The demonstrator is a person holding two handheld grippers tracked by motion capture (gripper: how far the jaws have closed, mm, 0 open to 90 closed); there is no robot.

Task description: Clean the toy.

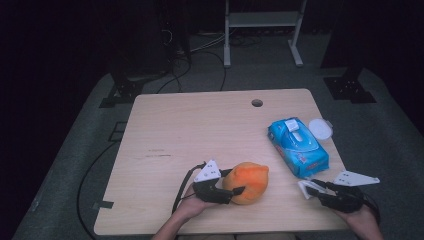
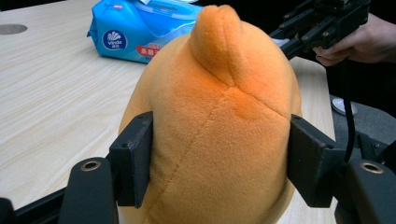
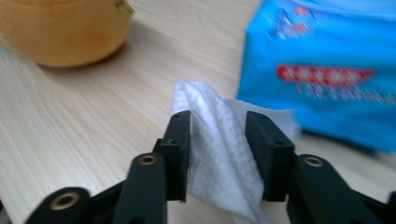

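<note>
My left gripper [image 1: 231, 190] is clenched on the orange plush toy [image 1: 248, 181], pads pressed into both its sides; the toy sits on the table [image 1: 190, 130] near the front edge, at about 6 o'clock. My right gripper [image 1: 311, 189] sits at 4 o'clock, jaws parted, with a white wipe [image 3: 212, 140] loose between them. The blue wipes pack [image 1: 298, 145] lies just beyond, at 3 o'clock.

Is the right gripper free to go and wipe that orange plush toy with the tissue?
Probably yes. The right gripper has the white tissue between its jaws, and bare table lies between it and the orange plush toy, which the left gripper clamps.
</note>
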